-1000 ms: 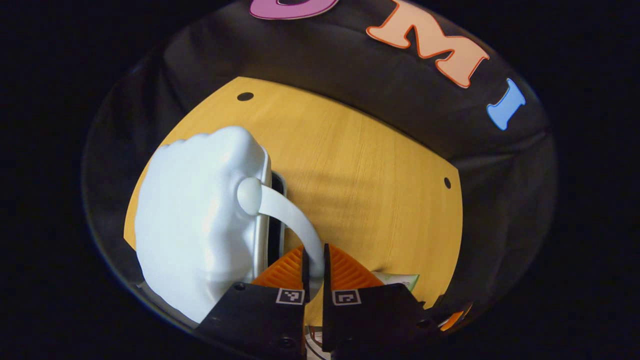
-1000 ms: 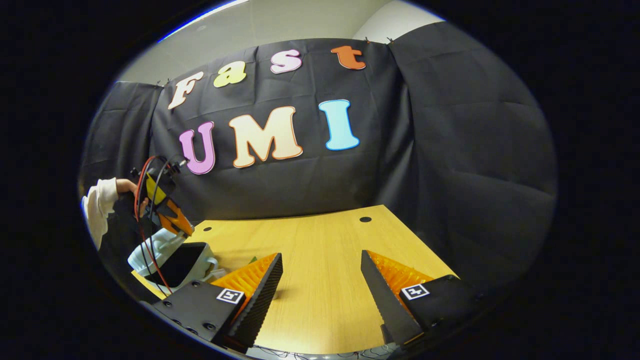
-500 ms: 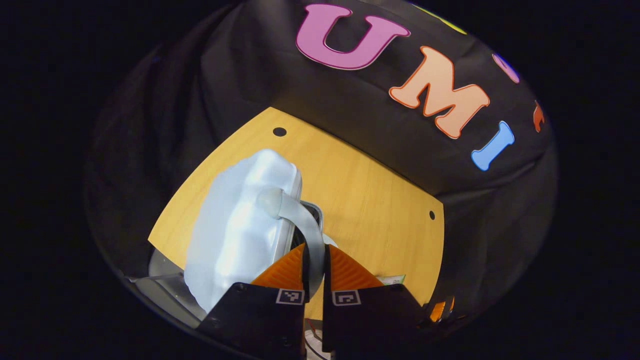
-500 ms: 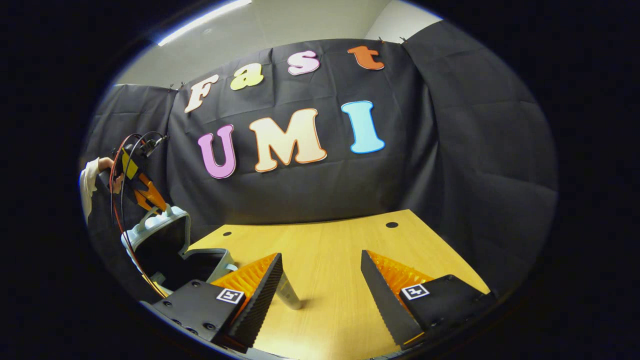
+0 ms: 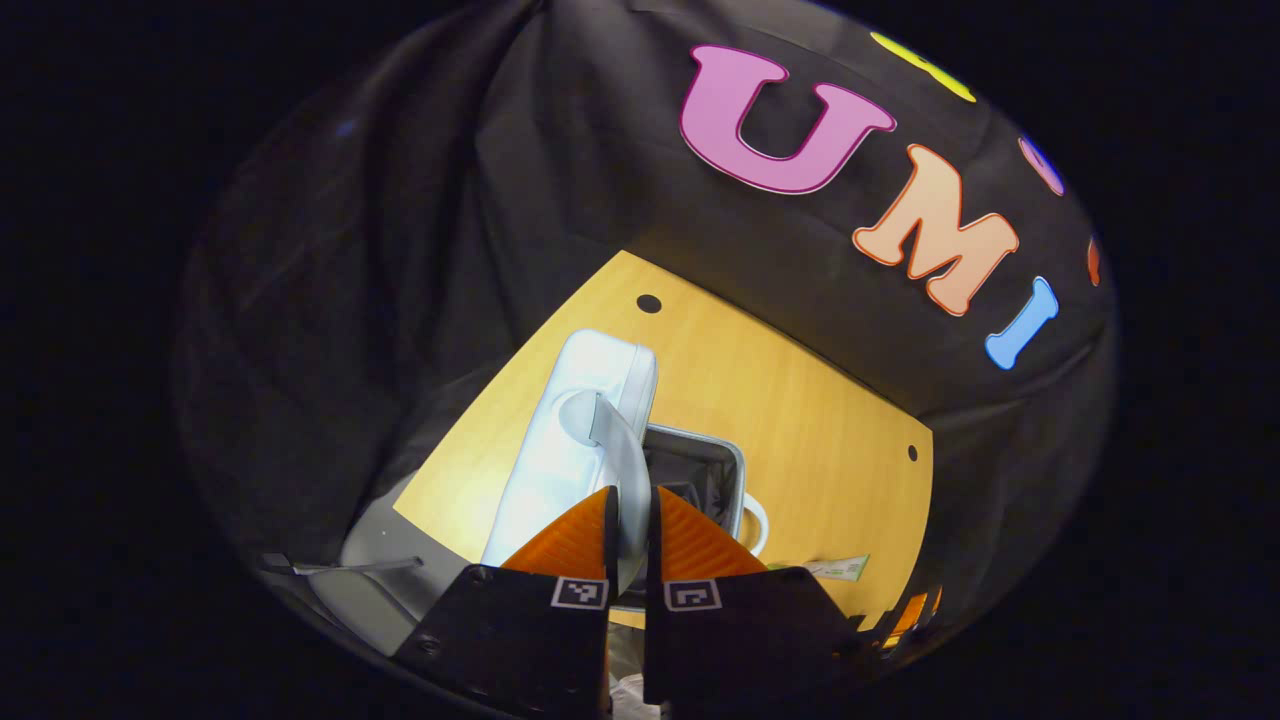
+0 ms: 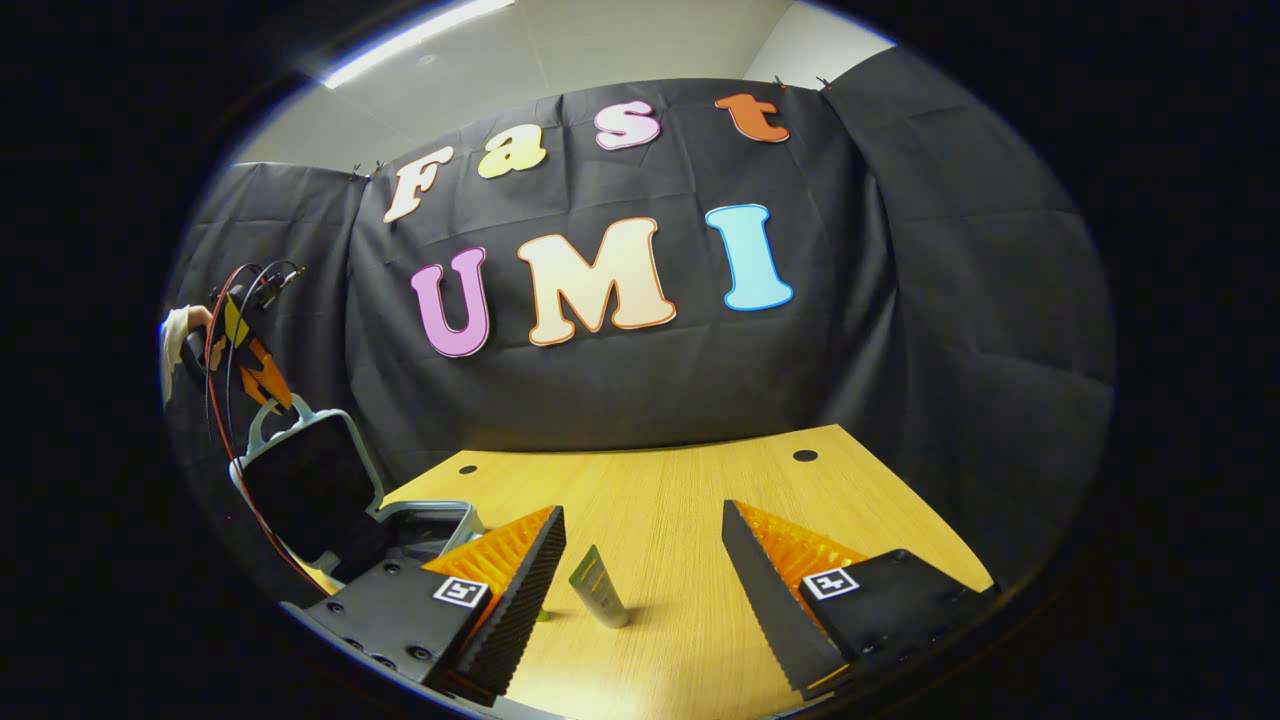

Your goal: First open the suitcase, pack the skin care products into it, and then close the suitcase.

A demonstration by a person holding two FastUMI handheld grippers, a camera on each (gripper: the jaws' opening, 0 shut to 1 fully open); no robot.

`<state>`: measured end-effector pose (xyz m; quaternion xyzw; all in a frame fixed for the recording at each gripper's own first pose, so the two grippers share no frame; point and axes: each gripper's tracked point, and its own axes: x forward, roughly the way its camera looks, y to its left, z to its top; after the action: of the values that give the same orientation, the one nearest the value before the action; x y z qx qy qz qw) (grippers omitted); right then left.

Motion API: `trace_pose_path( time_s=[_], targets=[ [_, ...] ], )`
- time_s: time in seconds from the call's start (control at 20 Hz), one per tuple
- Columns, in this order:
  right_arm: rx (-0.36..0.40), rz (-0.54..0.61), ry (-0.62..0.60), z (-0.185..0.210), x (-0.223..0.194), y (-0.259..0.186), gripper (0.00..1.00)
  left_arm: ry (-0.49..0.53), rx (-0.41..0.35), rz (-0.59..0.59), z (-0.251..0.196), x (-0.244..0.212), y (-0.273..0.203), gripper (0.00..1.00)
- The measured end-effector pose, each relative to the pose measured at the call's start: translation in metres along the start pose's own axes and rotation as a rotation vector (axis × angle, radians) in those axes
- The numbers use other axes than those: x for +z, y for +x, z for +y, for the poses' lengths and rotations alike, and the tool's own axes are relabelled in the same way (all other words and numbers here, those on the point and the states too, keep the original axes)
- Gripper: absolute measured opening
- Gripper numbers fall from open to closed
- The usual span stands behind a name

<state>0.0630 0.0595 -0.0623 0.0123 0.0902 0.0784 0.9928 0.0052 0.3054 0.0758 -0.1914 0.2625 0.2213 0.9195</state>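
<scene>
Nearest in the left gripper view, the left gripper [image 5: 628, 520] has both fingers clamped on the pale handle [image 5: 615, 450] of the suitcase lid [image 5: 575, 440], which stands swung up close to vertical. Just past it sits the open suitcase base [image 5: 700, 470] on the wooden table [image 5: 800, 420], dark lining showing inside.

In the right gripper view, the right gripper [image 6: 640, 570] hangs over the table with its fingers spread wide and nothing between them. A skin care tube [image 6: 598, 600] stands on the table just ahead of them. Far left, the suitcase shows open, lid up.

So this looks like the tail end of the opening step. Next move probably calls for letting the lid rest open, then bringing the right gripper down around that tube and carrying it left into the base.
</scene>
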Motion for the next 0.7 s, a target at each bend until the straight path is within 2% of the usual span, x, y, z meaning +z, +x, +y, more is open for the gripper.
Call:
trace_pose_path(
  time_s=[0.1, 0.15, 0.2, 0.3, 0.35, 0.4, 0.55, 0.7],
  targets=[
    [-0.002, 0.006, -0.007, 0.003, -0.003, 0.001, 0.98, 0.009, 0.031, -0.010, 0.021, 0.004, -0.001, 0.06],
    [-0.002, 0.010, -0.009, 0.005, -0.003, 0.002, 0.94, 0.015, 0.052, -0.012, 0.031, 0.006, -0.001, 0.06],
    [-0.003, 0.013, -0.012, 0.006, -0.005, 0.002, 0.98, 0.030, 0.074, -0.021, 0.041, 0.008, -0.001, 0.06],
    [-0.003, 0.015, -0.015, 0.009, -0.006, 0.002, 0.98, 0.072, 0.128, -0.031, 0.066, 0.012, 0.003, 0.06],
    [-0.001, 0.010, -0.016, 0.010, -0.005, 0.002, 0.94, 0.092, 0.153, -0.032, 0.077, 0.013, 0.003, 0.06],
    [0.000, 0.001, -0.021, 0.012, -0.003, 0.001, 0.98, 0.121, 0.190, -0.034, 0.092, 0.014, 0.006, 0.04],
    [0.000, -0.007, -0.035, 0.015, -0.002, 0.001, 0.98, 0.210, 0.300, -0.023, 0.135, 0.010, 0.016, 0.02],
    [0.005, 0.008, -0.018, 0.016, -0.006, 0.002, 0.98, 0.198, 0.383, 0.002, 0.174, 0.002, 0.035, 0.00]
  ],
)
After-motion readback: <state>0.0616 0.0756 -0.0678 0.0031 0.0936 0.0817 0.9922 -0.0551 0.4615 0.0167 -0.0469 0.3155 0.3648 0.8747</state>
